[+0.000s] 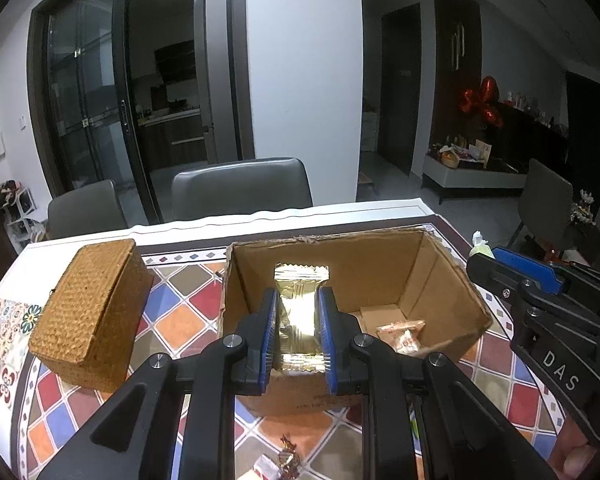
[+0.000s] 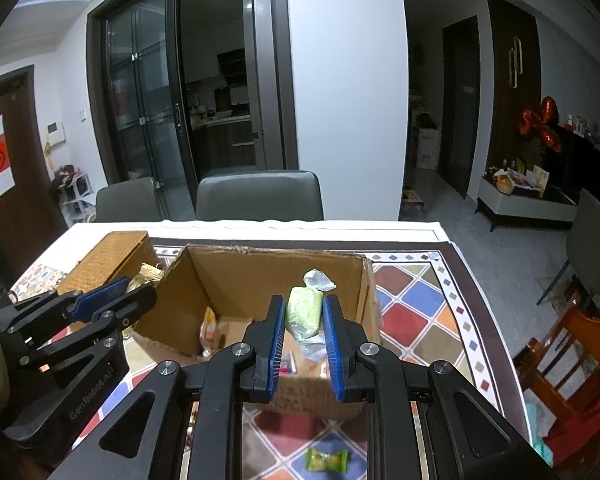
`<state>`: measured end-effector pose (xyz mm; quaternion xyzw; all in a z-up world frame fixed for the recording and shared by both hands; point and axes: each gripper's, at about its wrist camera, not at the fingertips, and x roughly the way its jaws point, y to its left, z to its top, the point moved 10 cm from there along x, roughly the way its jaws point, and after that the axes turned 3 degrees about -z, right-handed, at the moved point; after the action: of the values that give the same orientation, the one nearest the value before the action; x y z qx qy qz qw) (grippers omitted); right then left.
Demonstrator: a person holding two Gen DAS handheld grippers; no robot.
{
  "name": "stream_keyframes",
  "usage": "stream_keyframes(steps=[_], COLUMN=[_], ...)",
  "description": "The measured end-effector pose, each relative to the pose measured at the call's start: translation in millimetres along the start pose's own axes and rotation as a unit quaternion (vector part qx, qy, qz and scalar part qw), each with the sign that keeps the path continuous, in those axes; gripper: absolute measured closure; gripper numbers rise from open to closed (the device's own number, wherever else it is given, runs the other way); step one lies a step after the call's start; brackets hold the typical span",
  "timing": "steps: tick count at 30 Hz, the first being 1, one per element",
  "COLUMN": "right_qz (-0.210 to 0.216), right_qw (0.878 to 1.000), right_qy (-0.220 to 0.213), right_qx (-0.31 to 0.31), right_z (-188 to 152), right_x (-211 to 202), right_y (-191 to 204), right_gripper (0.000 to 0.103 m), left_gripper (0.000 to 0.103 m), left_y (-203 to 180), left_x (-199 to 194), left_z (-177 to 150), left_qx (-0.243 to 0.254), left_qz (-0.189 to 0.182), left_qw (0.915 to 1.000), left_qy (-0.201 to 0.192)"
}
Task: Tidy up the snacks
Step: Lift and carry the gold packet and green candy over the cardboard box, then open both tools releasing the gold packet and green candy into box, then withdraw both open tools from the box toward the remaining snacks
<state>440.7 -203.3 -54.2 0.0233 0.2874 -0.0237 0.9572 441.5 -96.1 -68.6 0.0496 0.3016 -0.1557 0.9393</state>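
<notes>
An open cardboard box stands on the patterned tablecloth. My left gripper is shut on a gold foil snack packet, held over the box's near left part. My right gripper is shut on a pale green wrapped snack with twisted clear ends, above the box's near right part. On the box floor lies an orange-and-white wrapped snack. Each gripper shows at the edge of the other's view.
A woven lidded basket sits left of the box. Loose candies lie on the cloth near me: a brown one and a green one. Grey chairs stand behind the table; its right edge drops to the floor.
</notes>
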Motion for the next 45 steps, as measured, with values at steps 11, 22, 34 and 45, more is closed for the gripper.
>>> stream_keyframes(steps=[11,22,34,45], right_qz=[0.004,0.002,-0.019,-0.028], right_qw=[1.0,0.999,1.0,1.0], right_qy=[0.02,0.033,0.017,0.002], right_qx=[-0.003,-0.014,-0.003,0.002], right_z=[-3,-7,0,6], right_x=[38,60,53,26], right_y=[1,2,-6,-5], right_gripper=[0.082,0.081,0.039,0.032], left_gripper=[0.082,0.079,0.043,0.029], left_y=[6,3,15,18], left_x=[29,43,32,0], left_z=[4,2,4,6], left_qx=[0.001,0.012,0.009,0.015], left_qz=[-0.001,0.001,0.02,0.031], left_qw=[0.9999,0.9997,0.9997,0.9993], left_qy=[0.01,0.02,0.006,-0.01])
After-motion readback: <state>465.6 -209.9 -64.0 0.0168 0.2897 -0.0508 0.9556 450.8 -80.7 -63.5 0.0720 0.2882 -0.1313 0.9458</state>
